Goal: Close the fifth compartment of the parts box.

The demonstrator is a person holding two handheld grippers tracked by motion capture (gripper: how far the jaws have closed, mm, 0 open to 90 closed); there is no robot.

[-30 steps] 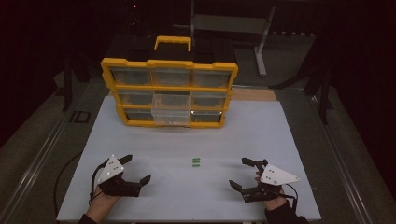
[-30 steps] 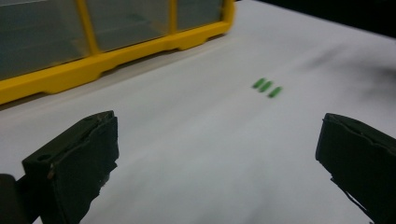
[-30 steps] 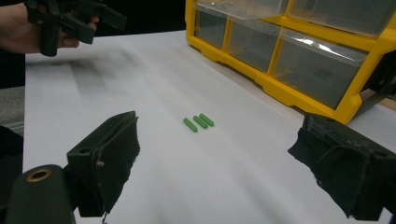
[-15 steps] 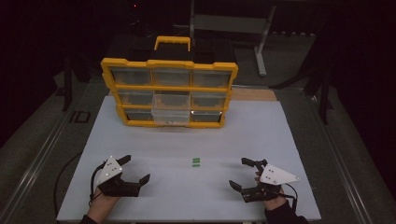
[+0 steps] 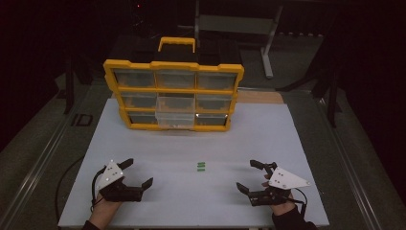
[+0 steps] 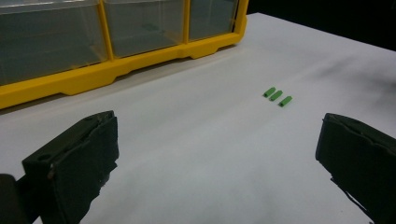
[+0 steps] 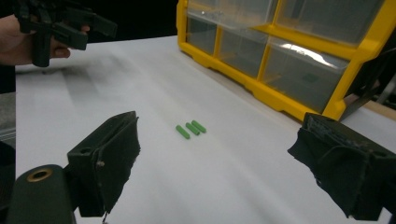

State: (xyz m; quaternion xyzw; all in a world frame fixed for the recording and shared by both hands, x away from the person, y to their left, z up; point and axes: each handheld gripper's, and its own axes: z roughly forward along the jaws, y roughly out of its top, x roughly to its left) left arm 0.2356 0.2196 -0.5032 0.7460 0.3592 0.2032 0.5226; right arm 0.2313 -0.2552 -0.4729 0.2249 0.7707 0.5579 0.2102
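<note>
Three small green cylinders [image 5: 201, 166] lie side by side on the white table [image 5: 287, 129], between the left gripper [image 5: 135, 173] and right gripper [image 5: 249, 177], both spread wide and holding nothing, with a yellow drawer organizer [image 5: 173, 95] farther back.

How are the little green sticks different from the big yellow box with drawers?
The green sticks are tiny and lie flat in a loose row; the yellow box is far bigger and stands upright. The sticks are plain solid green; the box has a yellow frame, see-through drawers and a handle on top. The sticks lie between the left gripper and right gripper; the box stands at the far edge. Both rest on the white table, untouched.
</note>
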